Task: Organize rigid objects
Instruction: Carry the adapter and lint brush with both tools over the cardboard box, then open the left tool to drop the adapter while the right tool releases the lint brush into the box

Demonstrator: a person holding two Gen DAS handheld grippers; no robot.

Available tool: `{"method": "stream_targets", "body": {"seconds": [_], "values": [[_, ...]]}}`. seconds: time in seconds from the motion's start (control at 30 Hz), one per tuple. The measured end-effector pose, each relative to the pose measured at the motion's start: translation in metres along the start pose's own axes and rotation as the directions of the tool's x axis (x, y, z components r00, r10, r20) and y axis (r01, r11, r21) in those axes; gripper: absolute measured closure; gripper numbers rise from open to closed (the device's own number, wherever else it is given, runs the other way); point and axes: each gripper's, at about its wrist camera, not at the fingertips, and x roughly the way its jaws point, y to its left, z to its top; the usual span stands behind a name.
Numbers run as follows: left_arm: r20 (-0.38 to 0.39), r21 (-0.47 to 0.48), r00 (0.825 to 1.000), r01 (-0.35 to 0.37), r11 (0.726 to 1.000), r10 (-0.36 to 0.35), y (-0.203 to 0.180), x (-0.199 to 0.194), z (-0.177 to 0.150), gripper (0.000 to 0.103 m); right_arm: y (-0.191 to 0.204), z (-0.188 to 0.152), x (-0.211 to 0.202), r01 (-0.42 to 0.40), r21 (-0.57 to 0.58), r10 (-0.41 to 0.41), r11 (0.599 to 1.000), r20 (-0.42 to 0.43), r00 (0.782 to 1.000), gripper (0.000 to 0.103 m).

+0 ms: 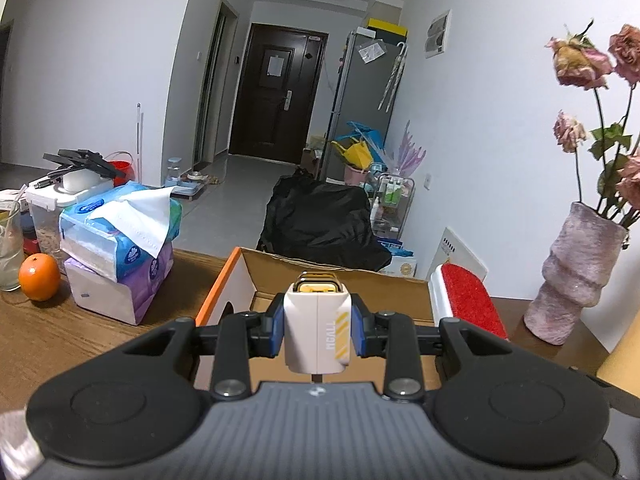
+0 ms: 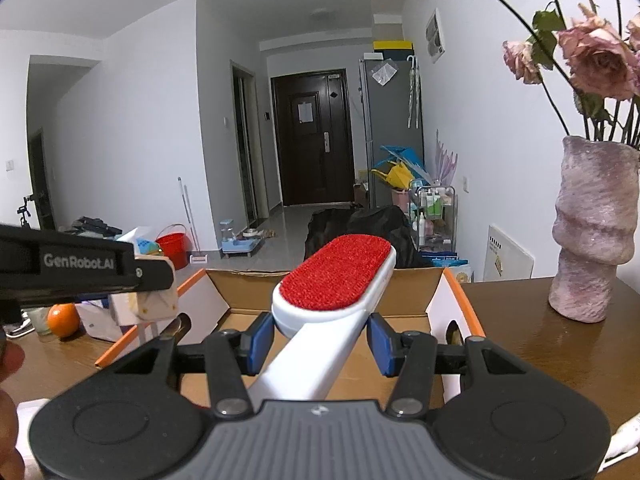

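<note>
Left gripper (image 1: 318, 326) clamps white charger (image 1: 317, 330), frame centre, over cardboard box (image 1: 240, 276) just beyond. Right gripper (image 2: 320, 338): jaws part-open, apparently not pinching lint brush (image 2: 334, 280), long axis pointing away over box.

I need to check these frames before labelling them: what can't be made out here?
- Cardboard box floor: both views, hidden by the left gripper, right gripper and their loads.
- Lint brush handle end: right wrist view, runs under the gripper body.
- White charger underside: left wrist view, faces away.
- Vase flowers: cut by frame edges.
</note>
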Motion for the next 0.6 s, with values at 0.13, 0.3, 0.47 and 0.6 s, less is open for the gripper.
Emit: {"method": "stream_targets", "body": {"seconds": [0.13,0.3,0.47,0.6], "values": [[-0.008,0.003,1.0,-0.015,1.0,0.015,0.0,0.013,0.002,0.071,0.0,0.003,0.01,0.006,0.0,-0.006,1.0,-0.009,1.0,0.053],[-0.025,0.006,0.999,-0.037,0.999,0.037,0.002,0.032,0.004,0.071,-0.002,0.005,0.022,0.011,-0.001,-0.011,1.0,-0.028,1.0,0.053],[-0.039,0.014,0.998,-0.057,0.998,0.058,0.003,0.049,0.007,0.071,-0.004,0.01,0.035,0.011,-0.001,-0.012,1.0,-0.064,0.998,0.053],[-0.054,0.025,0.996,-0.065,0.998,0.067,0.003,0.059,0.006,0.071,-0.005,0.012,0.043,0.017,-0.003,-0.017,1.0,-0.074,0.997,0.053]]}}
